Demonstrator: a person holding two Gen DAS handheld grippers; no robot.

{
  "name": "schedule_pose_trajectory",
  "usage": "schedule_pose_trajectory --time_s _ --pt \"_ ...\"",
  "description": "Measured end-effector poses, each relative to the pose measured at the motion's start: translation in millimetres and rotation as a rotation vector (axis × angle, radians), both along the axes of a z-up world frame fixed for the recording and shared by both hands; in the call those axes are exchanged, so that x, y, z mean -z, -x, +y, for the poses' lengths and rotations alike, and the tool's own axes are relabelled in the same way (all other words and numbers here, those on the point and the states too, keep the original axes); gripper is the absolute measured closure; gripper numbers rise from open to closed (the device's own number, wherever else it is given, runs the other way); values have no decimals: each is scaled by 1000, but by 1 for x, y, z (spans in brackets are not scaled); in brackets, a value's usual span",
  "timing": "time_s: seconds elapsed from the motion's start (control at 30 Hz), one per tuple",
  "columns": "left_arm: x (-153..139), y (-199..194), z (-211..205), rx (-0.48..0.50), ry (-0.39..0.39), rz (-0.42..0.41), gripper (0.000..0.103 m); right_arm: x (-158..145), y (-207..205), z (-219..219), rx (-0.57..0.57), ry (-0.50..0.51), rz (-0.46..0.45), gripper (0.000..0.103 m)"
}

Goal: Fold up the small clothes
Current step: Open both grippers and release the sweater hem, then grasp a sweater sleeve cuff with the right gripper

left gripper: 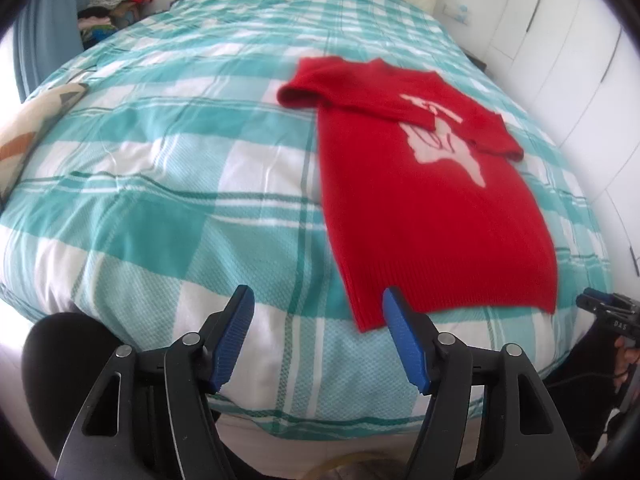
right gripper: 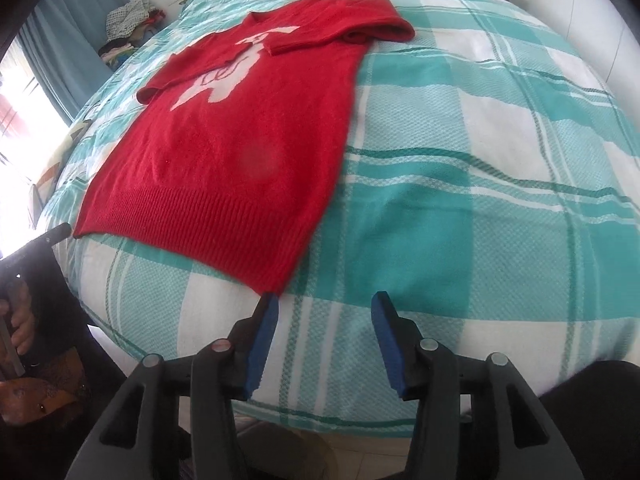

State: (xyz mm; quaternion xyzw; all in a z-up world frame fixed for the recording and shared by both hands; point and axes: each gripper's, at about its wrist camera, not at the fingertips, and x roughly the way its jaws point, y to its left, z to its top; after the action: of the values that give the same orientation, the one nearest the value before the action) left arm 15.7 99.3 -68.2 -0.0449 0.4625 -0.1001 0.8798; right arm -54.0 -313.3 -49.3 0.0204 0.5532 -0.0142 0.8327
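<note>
Red sweater lies flat on the checked bedspread, face up, pale print showing. Both sleeves are already folded in across the chest, so the body reads as one long panel. Long axis runs near to far: ribbed hem at the near bed edge, collar at the far end.

Your left gripper is spread, nothing between the blue pads; the sweater's near left hem corner sits just ahead of its right finger. In that view the sweater lies ahead and to the right.

Your right gripper is also spread, narrower than the left, and empty. The near right hem corner sits just beyond its left finger, with the sweater ahead and to the left.

So you're straddling the hem, one gripper off each near corner, both just outside the garment's width and neither touching it. Each hand is nearer its own corner, so no crossover is needed.

My read: the next fold is hem to collar, along the long axis. That turns on the two corners being taken evenly, or the panel will skew. Each gripper needs a small move inward and forward to get a pad under the rib.

Risk: the knit is thick and limp. A shallow pinch may slip off, and the folded sleeves up top may shift if the body drags.
</note>
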Motion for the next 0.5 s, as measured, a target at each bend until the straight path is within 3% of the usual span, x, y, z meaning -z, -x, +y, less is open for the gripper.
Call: schedule_pose_trajectory --time_s 0.1,0.17,0.23,0.3,0.37,0.5 --pt "-28 -19 -3 -35 51 -107 13 -46 -17 -7 -17 229 -128 52" --pt "-38 -38 -12 -59 63 -166 13 -72 -45 -4 -58 281 -224 47" --pt "-38 -53 -23 -78 74 -238 13 -82 -82 9 -141 276 -283 34" --pt "-26 -61 -32 -96 50 -296 13 -75 -122 27 -243 219 -286 32" --pt "-5 -65 -37 -95 34 -303 13 -57 -161 52 -353 174 -275 32" --pt "29 -75 -34 -83 39 -156 13 -9 -220 88 -456 214 -233 33"
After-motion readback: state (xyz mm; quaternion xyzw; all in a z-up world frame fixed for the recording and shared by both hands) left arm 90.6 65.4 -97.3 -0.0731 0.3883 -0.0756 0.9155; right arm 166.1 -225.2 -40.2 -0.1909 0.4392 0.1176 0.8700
